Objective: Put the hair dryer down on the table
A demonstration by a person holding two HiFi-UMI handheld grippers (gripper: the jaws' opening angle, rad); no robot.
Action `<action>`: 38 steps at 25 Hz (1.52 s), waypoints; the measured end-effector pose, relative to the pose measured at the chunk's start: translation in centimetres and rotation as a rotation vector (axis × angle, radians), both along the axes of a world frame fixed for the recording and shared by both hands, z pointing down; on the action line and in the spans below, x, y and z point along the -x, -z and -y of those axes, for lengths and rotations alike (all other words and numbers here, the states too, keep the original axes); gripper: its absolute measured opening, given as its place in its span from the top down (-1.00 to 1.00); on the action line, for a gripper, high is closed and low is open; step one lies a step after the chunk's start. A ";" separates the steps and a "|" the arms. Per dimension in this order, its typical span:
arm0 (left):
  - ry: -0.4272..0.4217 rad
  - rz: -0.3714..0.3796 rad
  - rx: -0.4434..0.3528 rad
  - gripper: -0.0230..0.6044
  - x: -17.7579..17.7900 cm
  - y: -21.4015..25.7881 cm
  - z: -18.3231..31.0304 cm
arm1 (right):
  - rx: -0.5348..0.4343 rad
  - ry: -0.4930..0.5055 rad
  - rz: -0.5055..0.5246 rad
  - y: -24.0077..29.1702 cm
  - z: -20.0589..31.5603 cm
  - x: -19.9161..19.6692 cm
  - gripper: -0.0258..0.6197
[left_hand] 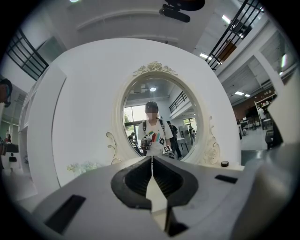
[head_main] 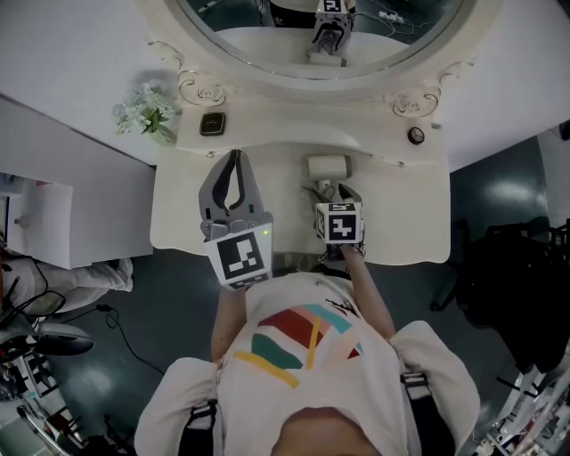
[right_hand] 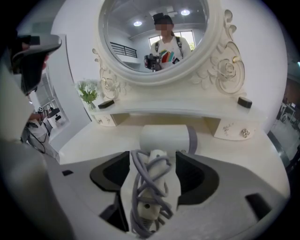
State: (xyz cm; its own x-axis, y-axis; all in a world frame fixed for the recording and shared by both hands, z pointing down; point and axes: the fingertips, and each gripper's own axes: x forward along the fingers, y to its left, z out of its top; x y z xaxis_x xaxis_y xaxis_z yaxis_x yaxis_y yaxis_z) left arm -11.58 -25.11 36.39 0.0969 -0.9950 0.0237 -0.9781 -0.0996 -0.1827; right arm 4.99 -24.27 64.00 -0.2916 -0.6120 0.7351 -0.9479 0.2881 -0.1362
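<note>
- The hair dryer [right_hand: 166, 138] lies on the white vanity table [head_main: 183, 218], its barrel crosswise and its handle pointing to 6 o'clock, toward the person.
- A grey cord [right_hand: 140, 187] is wound around the handle.
- The right gripper [right_hand: 152, 155] has its jaws wide apart, one on each side of the wrapped handle. A gap shows on both sides, so the pads are not squeezing it.
- In the head view the dryer barrel sits at 12 o'clock of the right gripper's marker cube.
- The left gripper [head_main: 234, 158] is at 9 o'clock of the right one, over the tabletop. Its jaws are pressed together with nothing between them.
- The oval mirror [head_main: 254, 20] stands at 12 o'clock at the back of the table.
- White flowers [head_main: 147, 111] are at 10 o'clock of the left gripper, and a small dark box [head_main: 211, 124] is on the shelf just beside them.
</note>
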 end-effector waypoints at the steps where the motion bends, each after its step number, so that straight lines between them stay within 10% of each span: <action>1: -0.003 0.000 0.018 0.90 -0.2 0.0 -0.1 | -0.021 0.002 0.007 0.8 0.3 0.2 0.06; 38: -0.013 -0.040 -0.065 0.90 -0.6 2.7 -1.0 | -0.682 -0.026 0.121 25.7 1.5 1.0 0.75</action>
